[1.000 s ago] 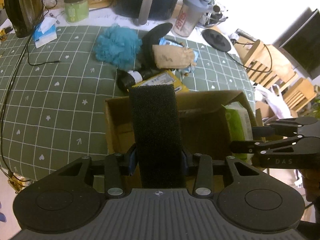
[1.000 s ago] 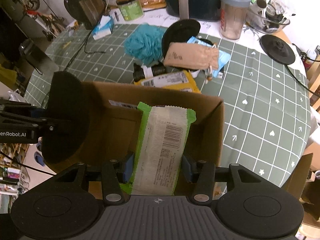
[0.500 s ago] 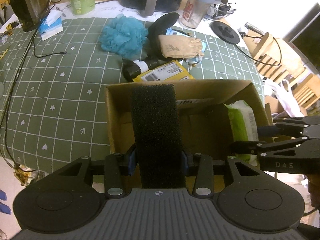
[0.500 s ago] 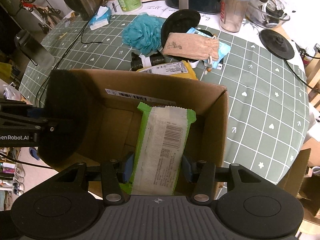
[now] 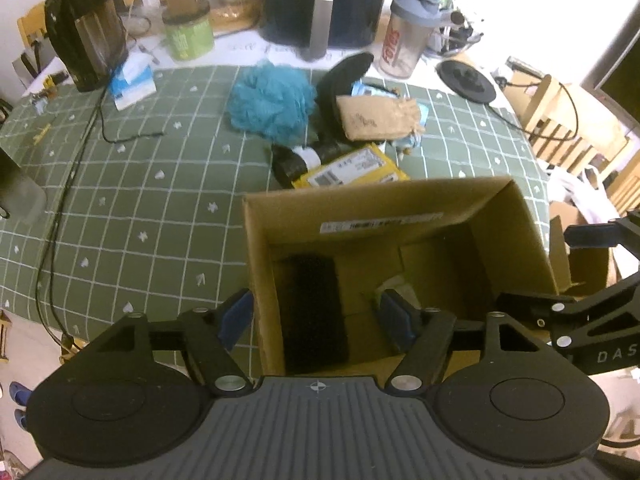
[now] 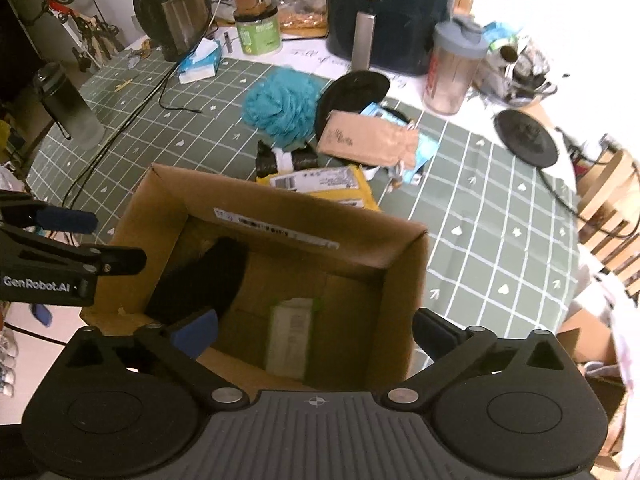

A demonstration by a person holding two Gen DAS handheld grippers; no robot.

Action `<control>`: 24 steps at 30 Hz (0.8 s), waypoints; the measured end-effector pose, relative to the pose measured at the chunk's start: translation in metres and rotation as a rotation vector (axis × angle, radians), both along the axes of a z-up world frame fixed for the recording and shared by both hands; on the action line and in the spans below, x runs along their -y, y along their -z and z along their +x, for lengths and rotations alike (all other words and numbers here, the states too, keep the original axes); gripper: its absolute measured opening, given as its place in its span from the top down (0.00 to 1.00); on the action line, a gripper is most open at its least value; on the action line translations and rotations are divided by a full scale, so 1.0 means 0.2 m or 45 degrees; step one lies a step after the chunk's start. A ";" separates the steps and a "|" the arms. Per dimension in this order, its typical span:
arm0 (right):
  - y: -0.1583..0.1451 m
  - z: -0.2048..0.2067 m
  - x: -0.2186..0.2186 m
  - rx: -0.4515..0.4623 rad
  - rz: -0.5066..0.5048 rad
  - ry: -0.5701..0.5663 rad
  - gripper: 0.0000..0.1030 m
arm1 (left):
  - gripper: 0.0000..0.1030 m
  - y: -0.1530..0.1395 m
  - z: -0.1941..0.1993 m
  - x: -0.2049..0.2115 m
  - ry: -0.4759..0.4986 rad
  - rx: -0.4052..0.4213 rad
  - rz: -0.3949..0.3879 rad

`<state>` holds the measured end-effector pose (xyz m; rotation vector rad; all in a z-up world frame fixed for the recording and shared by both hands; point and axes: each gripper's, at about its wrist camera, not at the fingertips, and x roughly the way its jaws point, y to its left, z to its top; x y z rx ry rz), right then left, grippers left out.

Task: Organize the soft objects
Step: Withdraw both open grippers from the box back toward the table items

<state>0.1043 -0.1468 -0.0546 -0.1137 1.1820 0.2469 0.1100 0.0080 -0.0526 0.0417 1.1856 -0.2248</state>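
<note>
on the green tablecloth (image 5: 160, 208), both grippers' fingers (image 5: 236, 314) (image 6: 196, 330) are opening, empty, above the cardboard box (image 6: 280, 216).

Inside the cardboard box (image 5: 400, 200), the black foam strip (image 5: 312, 308) has its near end cut off by the left gripper's housing in the left wrist view. The green wipes packet (image 6: 290, 336) shows only a pale corner there and is blurred in the right wrist view, its label unreadable. The black pouch (image 6: 352, 92) is partly hidden behind the tan drawstring bag (image 6: 368, 140).
</note>
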 end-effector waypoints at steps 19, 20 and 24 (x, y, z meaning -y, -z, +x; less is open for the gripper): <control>-0.08 0.02 0.06 0.067 -0.048 0.064 0.00 | 0.27 -0.09 0.01 -0.01 -0.001 0.102 0.023; -0.09 0.02 0.07 0.068 -0.050 0.066 0.00 | 0.27 -0.09 0.01 -0.01 0.000 0.102 0.023; -0.09 0.03 0.09 0.073 -0.055 0.070 0.00 | 0.27 -0.09 0.01 -0.01 0.001 0.104 0.030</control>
